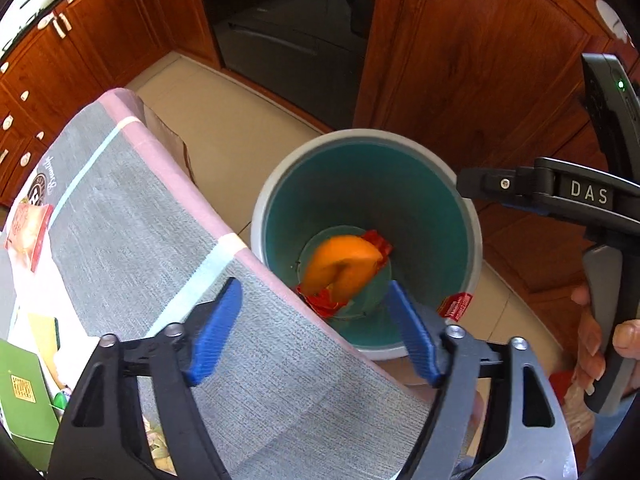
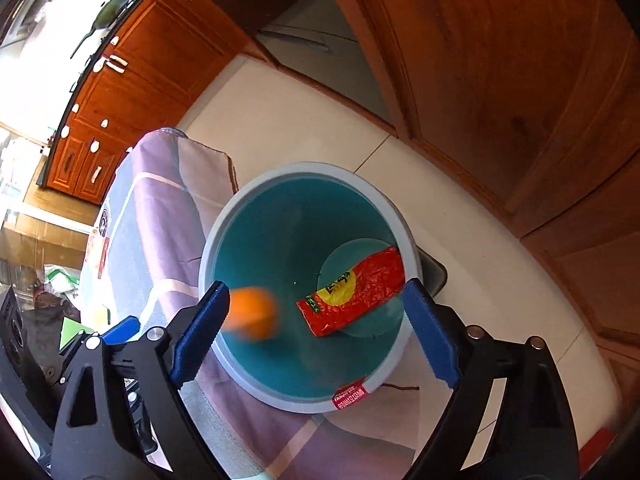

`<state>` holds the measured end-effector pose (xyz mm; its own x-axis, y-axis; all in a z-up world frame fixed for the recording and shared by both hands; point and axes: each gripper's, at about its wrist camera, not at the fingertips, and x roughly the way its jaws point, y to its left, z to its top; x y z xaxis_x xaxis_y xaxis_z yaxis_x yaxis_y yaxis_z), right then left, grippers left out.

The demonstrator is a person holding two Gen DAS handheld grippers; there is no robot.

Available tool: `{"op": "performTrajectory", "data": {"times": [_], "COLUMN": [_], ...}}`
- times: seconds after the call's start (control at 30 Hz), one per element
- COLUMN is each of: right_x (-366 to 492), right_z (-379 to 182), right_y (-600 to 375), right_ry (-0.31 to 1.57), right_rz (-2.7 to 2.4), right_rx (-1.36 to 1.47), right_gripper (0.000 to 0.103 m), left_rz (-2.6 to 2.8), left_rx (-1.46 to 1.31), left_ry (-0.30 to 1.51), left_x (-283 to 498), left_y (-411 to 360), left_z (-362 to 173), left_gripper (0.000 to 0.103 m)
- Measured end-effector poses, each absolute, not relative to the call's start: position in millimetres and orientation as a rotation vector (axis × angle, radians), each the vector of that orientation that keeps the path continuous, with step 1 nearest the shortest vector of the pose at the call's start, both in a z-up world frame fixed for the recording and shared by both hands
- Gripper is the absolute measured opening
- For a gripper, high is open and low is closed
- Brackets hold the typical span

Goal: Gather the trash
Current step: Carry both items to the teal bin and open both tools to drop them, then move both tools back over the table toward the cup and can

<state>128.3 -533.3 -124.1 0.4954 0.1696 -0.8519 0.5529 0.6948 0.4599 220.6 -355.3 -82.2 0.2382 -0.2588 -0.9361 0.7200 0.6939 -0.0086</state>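
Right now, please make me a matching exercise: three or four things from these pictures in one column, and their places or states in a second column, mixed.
Things:
1. orange peel
2. red snack wrapper
3. teal trash bin
4. left gripper

Places or states:
A. standing on the tiled floor beside the covered table
B. open and holding nothing
C. flat at the bin's bottom
D. curled on top of the wrapper, in the left view

Pairs: 1-D, 2-C, 3-A, 4-B

Bin mouth open above; table edge crowds one side.
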Motion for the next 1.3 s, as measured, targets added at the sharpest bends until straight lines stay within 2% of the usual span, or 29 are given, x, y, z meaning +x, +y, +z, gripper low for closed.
{"op": "performTrajectory", "data": {"times": [0.27, 0.33, 0.4, 0.87, 1.3], "right_x": [124, 123, 122, 110, 111], "right_z": [-125, -122, -117, -77, -49], "right_y": [-526, -521, -515, -446, -341], "right_ry": [1.073, 1.077, 1.083, 1.081, 1.133], "right_rz": [-0.287, -0.291, -0.294, -0.229, -0.095], "right_rx": [0.806, 0.793, 0.771, 0.663, 0.517], "right_gripper": [0.086, 0.087, 0.087, 0.087, 0.087], "left_rz": [-0.678, -0.672, -0.665, -0.599, -0.455], "left_rx": [0.444, 0.434, 0.420, 0.336, 0.245], "left_ry": [1.154, 1.144, 1.125, 1.073, 1.030], "left_x": [218, 216, 205, 167, 144], "left_y": [-338, -333, -323, -238, -98], "left_z": [-76, -71, -66, -26, -8], "left_gripper": [0.079, 0.085, 0.095, 0.099, 0.099]}}
